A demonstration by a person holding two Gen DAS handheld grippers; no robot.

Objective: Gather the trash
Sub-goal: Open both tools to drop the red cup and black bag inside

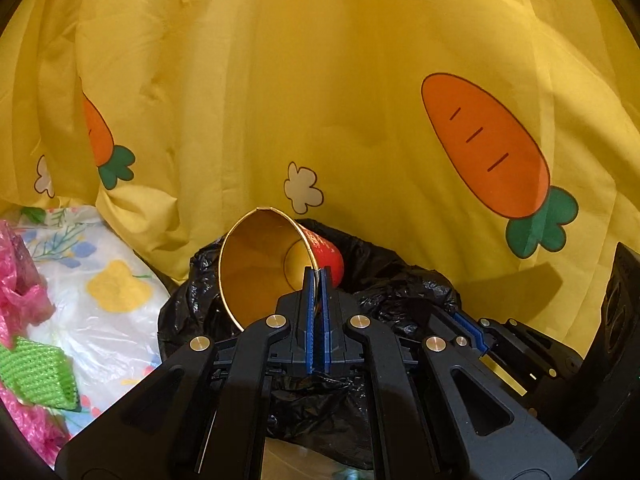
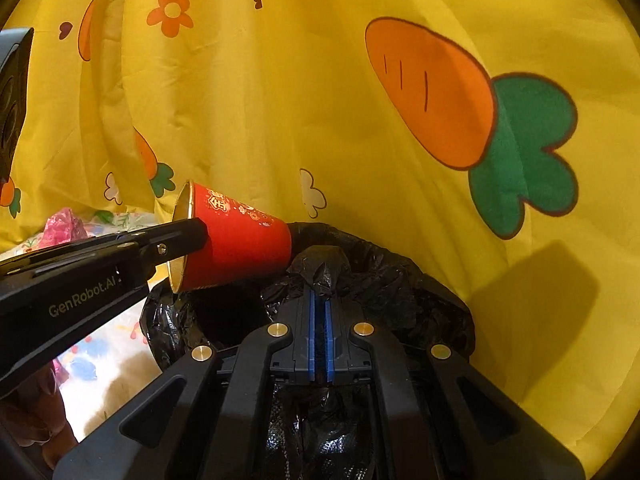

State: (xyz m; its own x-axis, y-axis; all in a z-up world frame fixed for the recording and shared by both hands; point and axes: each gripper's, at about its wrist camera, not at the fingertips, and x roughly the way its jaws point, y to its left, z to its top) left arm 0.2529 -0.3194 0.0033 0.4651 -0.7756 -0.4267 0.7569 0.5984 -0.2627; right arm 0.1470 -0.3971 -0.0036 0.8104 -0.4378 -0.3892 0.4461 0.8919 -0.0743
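Observation:
A red paper cup (image 1: 326, 250) with a gold inside lies on its side in the air, and my left gripper (image 1: 317, 274) is shut on its rim. Right under the cup is the open mouth of a black trash bag (image 1: 384, 284). In the right wrist view the cup (image 2: 244, 240) hangs over the bag's left rim, its base pointing at the opening, with the left gripper (image 2: 196, 234) coming in from the left. My right gripper (image 2: 320, 294) is shut on a raised fold of the black trash bag (image 2: 400, 280) and holds it up. The right gripper (image 1: 460, 318) also shows low on the right in the left wrist view.
A yellow cloth with a carrot print (image 1: 320, 100) hangs close behind the bag and fills the background. To the left lie a white flowered plastic bag (image 1: 112, 300), crumpled pink plastic (image 1: 20, 280) and a green mesh piece (image 1: 36, 376).

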